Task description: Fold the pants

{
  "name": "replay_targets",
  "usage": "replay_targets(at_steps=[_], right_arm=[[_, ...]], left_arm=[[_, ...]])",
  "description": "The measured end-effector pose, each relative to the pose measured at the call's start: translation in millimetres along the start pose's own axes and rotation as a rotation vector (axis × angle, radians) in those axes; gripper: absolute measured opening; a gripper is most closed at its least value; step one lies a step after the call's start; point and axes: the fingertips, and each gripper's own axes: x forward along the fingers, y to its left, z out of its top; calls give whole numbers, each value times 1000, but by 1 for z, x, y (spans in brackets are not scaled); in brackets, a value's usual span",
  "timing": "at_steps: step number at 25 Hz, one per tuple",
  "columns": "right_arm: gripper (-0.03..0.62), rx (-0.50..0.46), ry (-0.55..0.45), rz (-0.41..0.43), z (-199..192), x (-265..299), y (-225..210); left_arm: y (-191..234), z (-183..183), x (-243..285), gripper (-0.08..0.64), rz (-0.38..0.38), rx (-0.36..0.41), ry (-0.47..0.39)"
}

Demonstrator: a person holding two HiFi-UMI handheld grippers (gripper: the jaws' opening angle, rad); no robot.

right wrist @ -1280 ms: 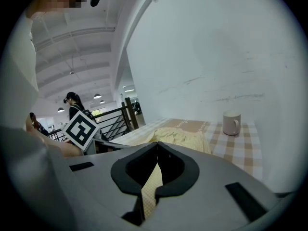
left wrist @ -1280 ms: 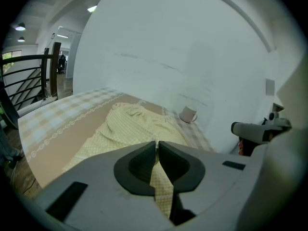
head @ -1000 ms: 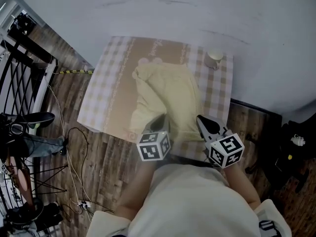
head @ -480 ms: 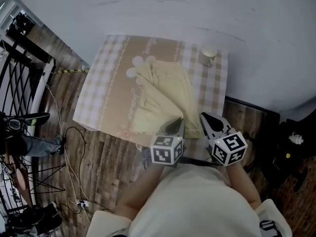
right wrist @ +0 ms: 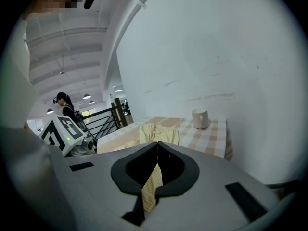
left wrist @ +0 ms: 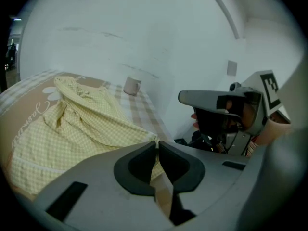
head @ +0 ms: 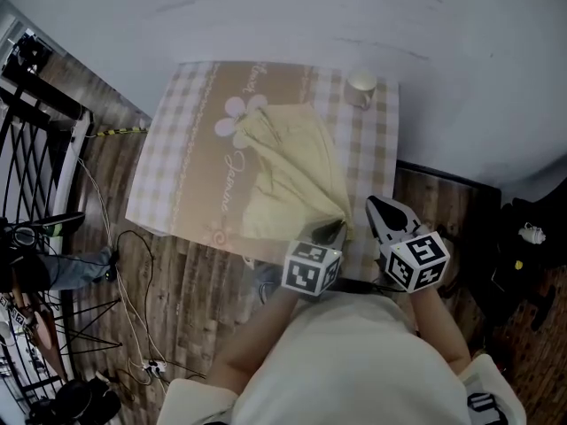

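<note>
The pants point(head: 292, 171) are thin, soft cloth in a fine yellow check, matt and creased. The tablecloth point(head: 186, 162) over the tabletop's edges is matt checked cloth too. The mug point(head: 361, 88) at the far right corner looks smooth. The left gripper point(left wrist: 157, 146) and the right gripper point(right wrist: 157, 146) are matt grey plastic with dull black linings. The floor point(head: 190, 299) is wood plank.

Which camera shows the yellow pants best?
The head view: nearly all of the pants show from above, lying on the table. The left gripper view shows them close but cuts off the near edge. The right gripper view shows only a far bunch and a pinched strip.
</note>
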Motion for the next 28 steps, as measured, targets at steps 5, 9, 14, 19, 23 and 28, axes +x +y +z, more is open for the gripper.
replay_targets(at_steps=[5, 9, 14, 19, 23, 28], right_arm=[[0, 3, 7, -5, -4, 0, -3], [0, 8, 7, -12, -5, 0, -6], [0, 17, 14, -37, -8, -3, -14], [0, 26, 12, -53, -8, -5, -20], [0, 27, 9, -54, -7, -3, -21], [0, 18, 7, -48, -4, 1, -20]], left_arm=[[-9, -19, 13, 21, -42, 34, 87], [-15, -38, 25, 21, -68, 80, 179], [-14, -56, 37, 21, -59, 125, 273], [-12, -59, 42, 21, -59, 126, 288], [-13, -59, 45, 21, -87, 114, 272], [-28, -59, 42, 153, -195, 104, 286]])
